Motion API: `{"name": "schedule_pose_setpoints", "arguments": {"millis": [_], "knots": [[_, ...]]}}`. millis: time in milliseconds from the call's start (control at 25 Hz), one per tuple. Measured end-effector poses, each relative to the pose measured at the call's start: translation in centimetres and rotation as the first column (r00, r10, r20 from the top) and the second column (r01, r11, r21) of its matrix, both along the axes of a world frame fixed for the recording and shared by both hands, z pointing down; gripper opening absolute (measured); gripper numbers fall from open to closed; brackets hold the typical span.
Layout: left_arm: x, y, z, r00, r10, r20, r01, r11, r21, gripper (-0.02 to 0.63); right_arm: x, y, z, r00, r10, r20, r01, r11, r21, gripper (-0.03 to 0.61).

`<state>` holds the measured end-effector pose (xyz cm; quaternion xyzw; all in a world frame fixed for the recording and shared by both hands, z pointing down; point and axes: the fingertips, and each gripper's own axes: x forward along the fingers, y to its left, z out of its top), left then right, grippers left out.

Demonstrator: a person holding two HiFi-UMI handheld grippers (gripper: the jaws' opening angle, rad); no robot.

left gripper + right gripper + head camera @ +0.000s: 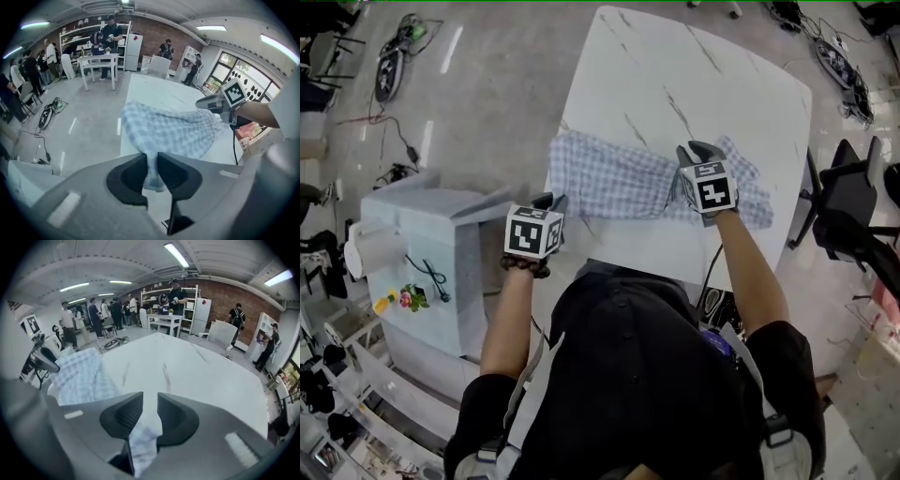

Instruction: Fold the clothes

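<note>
Blue-checked garment lies long-axis left-right on the marble surface, left hand-held gripper pinching its near-left corner, right hand-held gripper clamped on fabric near its right end.

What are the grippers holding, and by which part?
Both hold the checked cloth: the left gripper its left end, the right gripper a bunched edge.

Head camera looks steeply down; all views share the cloth.
</note>
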<state>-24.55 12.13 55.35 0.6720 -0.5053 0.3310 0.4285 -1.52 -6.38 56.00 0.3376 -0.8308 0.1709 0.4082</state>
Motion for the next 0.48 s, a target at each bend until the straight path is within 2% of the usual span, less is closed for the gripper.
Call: {"name": "schedule_pose_setpoints", "arguments": {"millis": [200, 360, 480], "knots": [[-1.5, 0.4, -0.1, 0.992, -0.051, 0.116, 0.052, 0.999, -0.002, 0.175, 4.9, -1.5, -0.2, 0.994, 0.105, -0.039, -0.104, 0.994, 0.025, 0.116], [-1.7, 1.4, -2.2, 0.977, -0.087, 0.196, 0.082, 0.996, 0.032, 0.183, 7.3, -2.7, 1.0, 0.978, 0.185, -0.095, -0.183, 0.983, 0.036, 0.175], [-0.5, 1.6, -3.6, 0.977, -0.102, 0.189, 0.093, 0.994, 0.058, 0.183, 8.9, -4.0, 2.3, 0.958, 0.253, -0.138, -0.25, 0.967, 0.04, 0.21]]}}
